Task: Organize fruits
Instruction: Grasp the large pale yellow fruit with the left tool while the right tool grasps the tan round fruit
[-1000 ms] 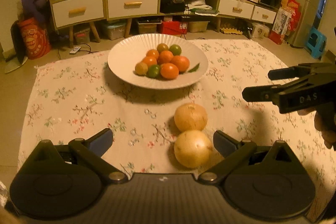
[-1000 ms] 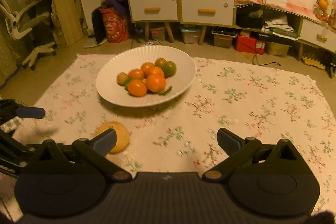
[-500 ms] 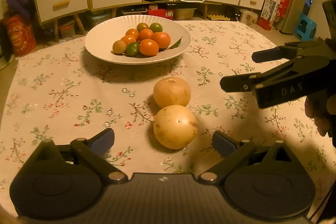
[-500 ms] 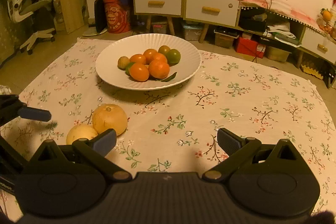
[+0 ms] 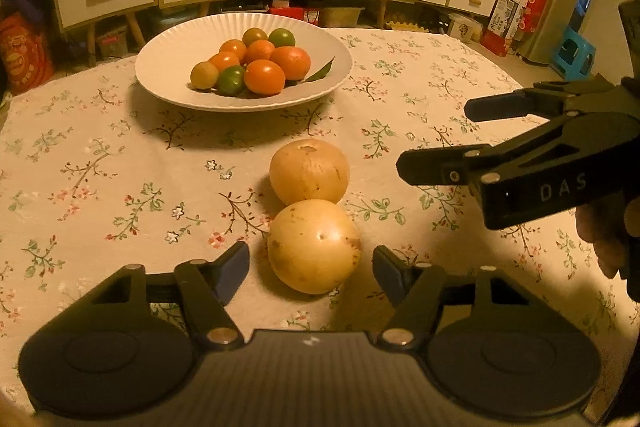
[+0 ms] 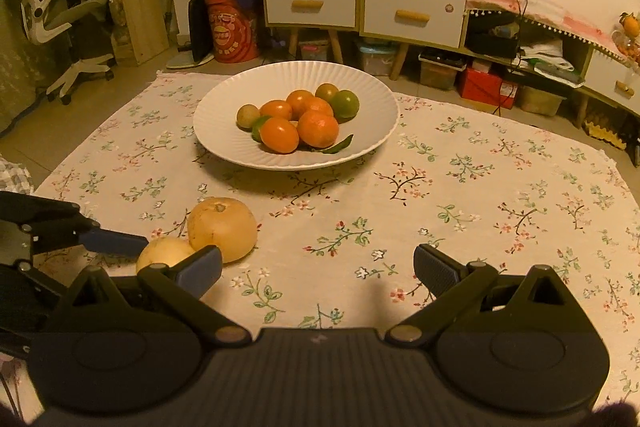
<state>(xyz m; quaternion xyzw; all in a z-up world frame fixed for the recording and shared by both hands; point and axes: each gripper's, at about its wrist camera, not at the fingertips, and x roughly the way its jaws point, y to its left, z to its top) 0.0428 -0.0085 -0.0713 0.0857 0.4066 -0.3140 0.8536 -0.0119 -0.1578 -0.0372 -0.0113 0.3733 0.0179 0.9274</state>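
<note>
Left claw (image 5: 311,263): spread wide, the near yellow fruit (image 5: 314,246) between its fingers, no contact visible.
Right claw (image 6: 318,267): spread wide, holding nothing, over the flowered cloth (image 6: 480,195).
Yellow fruits: the near one touches the far yellow fruit (image 5: 309,171) on the counter.
Plate (image 5: 168,67): beyond them, holding small oranges (image 5: 264,77), green citrus (image 5: 231,80) and a leaf (image 5: 320,71).

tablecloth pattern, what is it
The tablecloth is cream with small floral sprigs: brown twigs, green leaves, pink and white blossoms. It shows best in the right wrist view.
</note>
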